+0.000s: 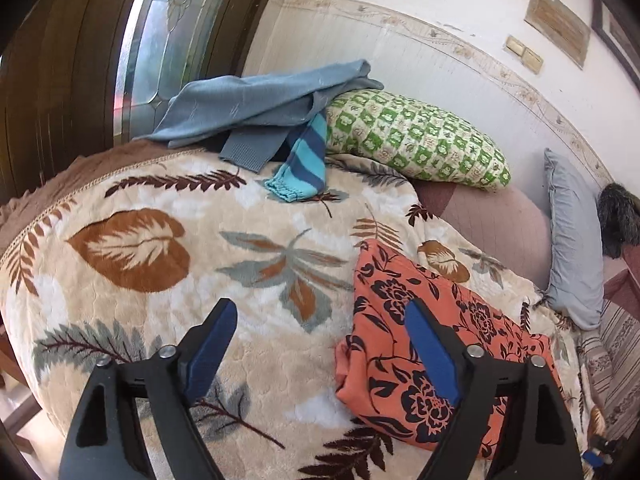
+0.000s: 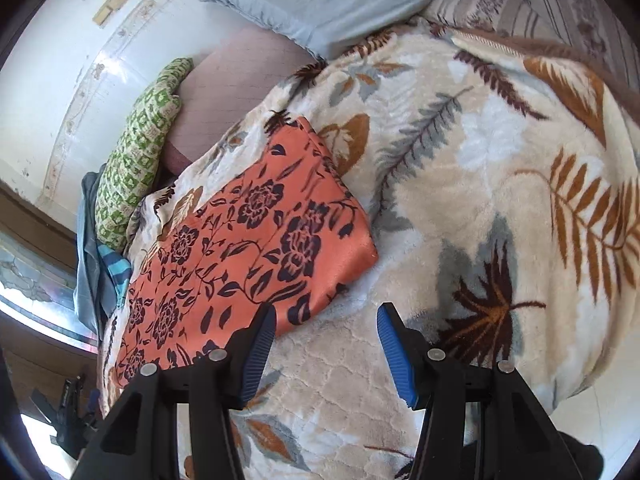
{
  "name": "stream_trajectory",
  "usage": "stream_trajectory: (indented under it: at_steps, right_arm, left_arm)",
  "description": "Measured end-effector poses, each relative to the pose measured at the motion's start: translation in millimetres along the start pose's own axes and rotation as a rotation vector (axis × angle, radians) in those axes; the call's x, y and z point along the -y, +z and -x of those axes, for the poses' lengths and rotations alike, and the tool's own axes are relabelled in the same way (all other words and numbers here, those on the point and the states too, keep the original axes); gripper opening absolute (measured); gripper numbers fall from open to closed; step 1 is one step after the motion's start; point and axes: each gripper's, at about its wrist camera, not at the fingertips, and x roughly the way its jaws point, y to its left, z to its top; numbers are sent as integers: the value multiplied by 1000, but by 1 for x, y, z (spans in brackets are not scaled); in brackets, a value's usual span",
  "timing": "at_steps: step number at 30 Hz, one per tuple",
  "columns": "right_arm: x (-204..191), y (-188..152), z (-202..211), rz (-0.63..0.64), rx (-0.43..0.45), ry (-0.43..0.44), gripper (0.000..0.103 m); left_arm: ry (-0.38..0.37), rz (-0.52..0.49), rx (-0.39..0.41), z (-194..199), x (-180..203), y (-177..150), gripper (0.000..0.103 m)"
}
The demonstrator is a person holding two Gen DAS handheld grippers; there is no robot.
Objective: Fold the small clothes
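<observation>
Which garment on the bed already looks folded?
The orange flowered cloth, lying flat with neat edges on the blanket. The grey-blue sweater and striped piece lie heaped.

Left gripper (image 1: 320, 320): jaws apart over the blanket (image 1: 248, 360); nothing between them; folded garment (image 1: 400, 320) under and behind its right finger
Right gripper (image 2: 326, 320): jaws apart over bare blanket; folded garment ahead and to its left, its near edge beside the left finger
Pile of clothes (image 1: 260, 108): far ahead of the left gripper, at the blanket's far edge
Patterned pillow (image 1: 416, 136): just right of the pile, partly under it
Plain pillow (image 1: 572, 240): far right, against the wall
</observation>
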Motion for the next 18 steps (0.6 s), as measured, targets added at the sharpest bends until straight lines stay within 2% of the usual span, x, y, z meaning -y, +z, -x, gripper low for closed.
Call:
stream_trajectory:
  at_steps: [3,6,8,11,13,15,18]
  right_arm:
    - [-36,4,-2,89,23,16,56]
    - [-67,3,-25,159,-3,22,56]
    - [-86,10,-48,191,-34,31,56]
    - [-109,17,-79,255,-60,14,56]
    - [-115,18,-97,275,-74,0,56]
    - [-117,21,-115,291,-93,-34,56]
    - [-114,20,-142,313,-138,-87,56]
  left_arm:
    - [-19,-122,-9,-3,33,-9,92]
    - [-35,-242,-30,-10,63,-20,93]
    - [-32,-291,-40,-14,78,-27,94]
    - [-42,-335,-105,-29,91,-35,96]
    - [4,-378,-155,-43,97,-42,96]
    - [86,-421,-233,-63,99,-51,96]
    - [159,-422,-361,-94,91,-62,97]
